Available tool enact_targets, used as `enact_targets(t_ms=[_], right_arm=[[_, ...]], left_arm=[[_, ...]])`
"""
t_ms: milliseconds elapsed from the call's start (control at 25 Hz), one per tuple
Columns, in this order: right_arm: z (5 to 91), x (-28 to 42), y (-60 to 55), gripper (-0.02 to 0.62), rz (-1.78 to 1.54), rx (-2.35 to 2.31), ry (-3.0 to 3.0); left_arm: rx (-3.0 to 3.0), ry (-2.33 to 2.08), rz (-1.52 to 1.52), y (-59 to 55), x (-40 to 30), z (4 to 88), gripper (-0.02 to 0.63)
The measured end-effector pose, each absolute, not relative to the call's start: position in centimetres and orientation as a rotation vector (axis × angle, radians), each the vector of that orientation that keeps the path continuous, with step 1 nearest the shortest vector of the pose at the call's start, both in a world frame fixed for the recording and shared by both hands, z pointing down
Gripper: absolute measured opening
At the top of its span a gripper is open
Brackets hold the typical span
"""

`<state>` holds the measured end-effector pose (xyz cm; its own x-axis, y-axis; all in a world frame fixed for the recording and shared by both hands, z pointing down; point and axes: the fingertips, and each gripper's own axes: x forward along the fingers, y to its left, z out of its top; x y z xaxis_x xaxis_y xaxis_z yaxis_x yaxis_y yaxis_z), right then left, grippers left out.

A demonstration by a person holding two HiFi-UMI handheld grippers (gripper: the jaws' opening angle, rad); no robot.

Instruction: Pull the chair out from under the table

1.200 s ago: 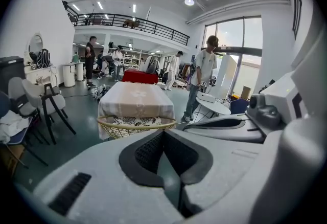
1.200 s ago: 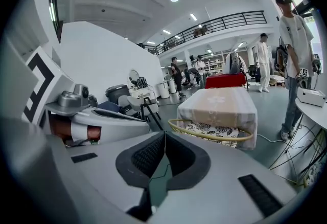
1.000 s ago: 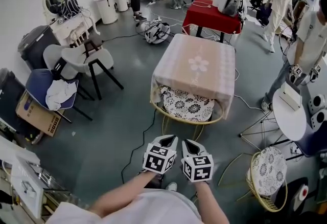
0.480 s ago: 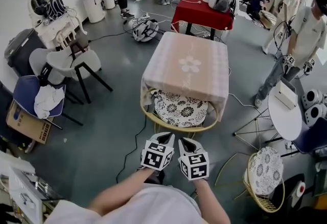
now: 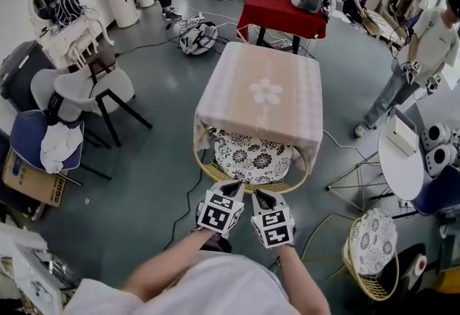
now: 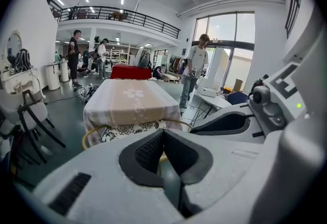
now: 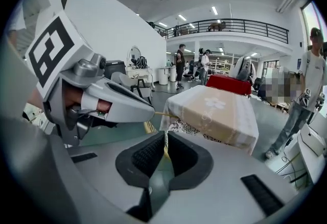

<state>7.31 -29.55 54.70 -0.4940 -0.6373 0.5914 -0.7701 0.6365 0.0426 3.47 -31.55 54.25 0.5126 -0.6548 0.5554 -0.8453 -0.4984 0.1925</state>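
A square table (image 5: 262, 94) under a pale pink checked cloth stands in the middle of the head view. Tucked beneath its near side is a chair with a yellow wire rim (image 5: 248, 182) and a black-and-white floral cushion (image 5: 251, 157). My left gripper (image 5: 231, 185) and right gripper (image 5: 259, 195) hang side by side just short of that rim, both shut and empty, touching nothing. In the left gripper view the shut left gripper (image 6: 162, 136) points at the table (image 6: 134, 99) and the cushion (image 6: 130, 129). The right gripper (image 7: 166, 138) faces the table (image 7: 219, 108) too.
A second yellow wire chair (image 5: 374, 243) stands at the right beside a round white table (image 5: 402, 166). Grey chairs (image 5: 90, 89) and a blue chair (image 5: 32, 141) crowd the left. A black cable (image 5: 188, 206) runs across the floor. A red table (image 5: 287, 13) and people stand beyond.
Both grippers have moved forward and a little down towards the chair, which now sits closer. Their jaws have stayed shut.
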Motion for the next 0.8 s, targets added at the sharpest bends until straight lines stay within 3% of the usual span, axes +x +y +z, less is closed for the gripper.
enact_targets(t_ms=[560, 680, 800], right_arm=[[58.5, 6.5, -31.0, 0.005, 0.093, 0.839, -2.121], [59.7, 6.3, -30.9, 0.005, 0.039, 0.758, -2.084], [60.8, 6.2, -30.8, 0.006, 0.015, 0.694, -2.058]], left_arm=[[2.583, -0.899, 1.02, -32.6, 3.4, 59.2, 0.008], [2.647, -0.756, 1.148, -32.2, 3.6, 60.4, 0.057], [2.684, -0.634, 1.25, -31.9, 3.6, 61.5, 0.066]])
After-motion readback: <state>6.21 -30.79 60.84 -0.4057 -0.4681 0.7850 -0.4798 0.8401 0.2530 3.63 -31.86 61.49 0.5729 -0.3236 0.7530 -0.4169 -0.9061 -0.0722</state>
